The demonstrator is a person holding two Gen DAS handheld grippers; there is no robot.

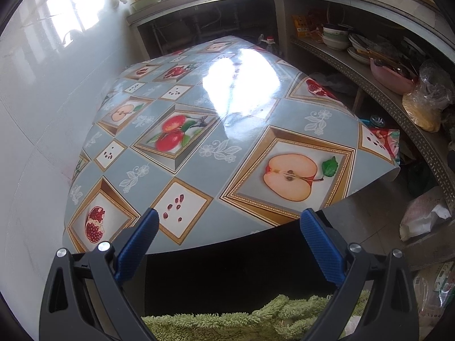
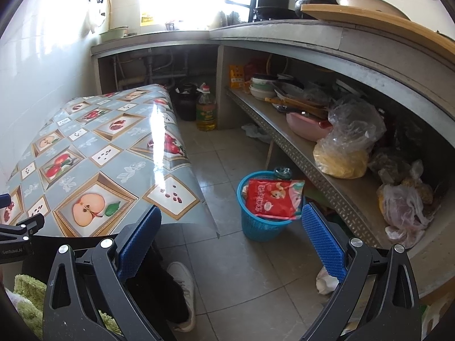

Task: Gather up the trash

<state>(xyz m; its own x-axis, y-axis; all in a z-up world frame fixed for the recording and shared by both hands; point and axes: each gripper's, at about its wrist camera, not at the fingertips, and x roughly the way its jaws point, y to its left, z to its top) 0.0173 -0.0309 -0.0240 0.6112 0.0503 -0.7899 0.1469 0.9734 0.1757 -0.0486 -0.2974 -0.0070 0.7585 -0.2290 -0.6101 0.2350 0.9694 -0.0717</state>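
Observation:
A blue plastic basket (image 2: 257, 227) stands on the tiled floor beside the table, with a red snack wrapper (image 2: 273, 199) lying across its top and a glass jar rim (image 2: 282, 172) behind it. My right gripper (image 2: 230, 227) hangs open above the floor, level with the basket and just left of it, holding nothing. My left gripper (image 1: 229, 223) is open over the near edge of the table (image 1: 199, 130), whose fruit-patterned cloth carries no loose items. In the left wrist view the red wrapper (image 1: 385, 139) peeks past the table's right corner. A crumpled white scrap (image 2: 325, 281) lies on the floor by my right finger.
A low metal shelf (image 2: 327, 182) on the right holds bowls, a pink basin (image 2: 305, 128) and plastic bags. An oil bottle (image 2: 206, 110) and a dark pot stand under the counter. A person's white shoe (image 2: 184, 292) rests on the floor. Green fuzzy fabric (image 1: 241, 321) lies below my left gripper.

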